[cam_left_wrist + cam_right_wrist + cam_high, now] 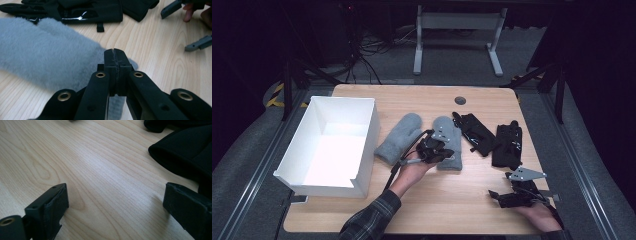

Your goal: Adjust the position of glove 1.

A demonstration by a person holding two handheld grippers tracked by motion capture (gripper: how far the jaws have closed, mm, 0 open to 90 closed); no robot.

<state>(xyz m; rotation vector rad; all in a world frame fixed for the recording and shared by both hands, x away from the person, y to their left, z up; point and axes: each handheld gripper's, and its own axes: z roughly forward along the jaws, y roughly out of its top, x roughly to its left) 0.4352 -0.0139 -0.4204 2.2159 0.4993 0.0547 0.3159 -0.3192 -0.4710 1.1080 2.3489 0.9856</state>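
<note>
Left tool (435, 148): sits over the cuff end of the right-hand grey mitten, near the middle of the desk; in the left gripper view its jaws meet tip to tip (115, 58) at the mitten's edge. Whether any fleece is pinched between them cannot be told.
Right tool (506, 196): rests low near the desk's front right corner, held in the person's right hand; in the right gripper view its jaws stand wide apart (113, 202) over bare wood, nothing between them.
Right-hand grey mitten (449, 137): lies flat at mid-desk, fingertip end towards the far edge, cuff towards the front edge; in the left gripper view it is the fluffy grey mass (47, 60) left of the jaws.
Left-hand grey mitten (398, 137): lies just beside the first one, angled, its cuff close to the white box.
Black gloves (489, 137): two of them lie on the right half of the desk, one slanted next to the grey mitten, the other nearer the right edge; apart from both tools.
White box (314, 155): open-topped, stands at the desk's left edge.
Desk (447, 200): light wood, with a round dark cable port near the far edge.
</note>
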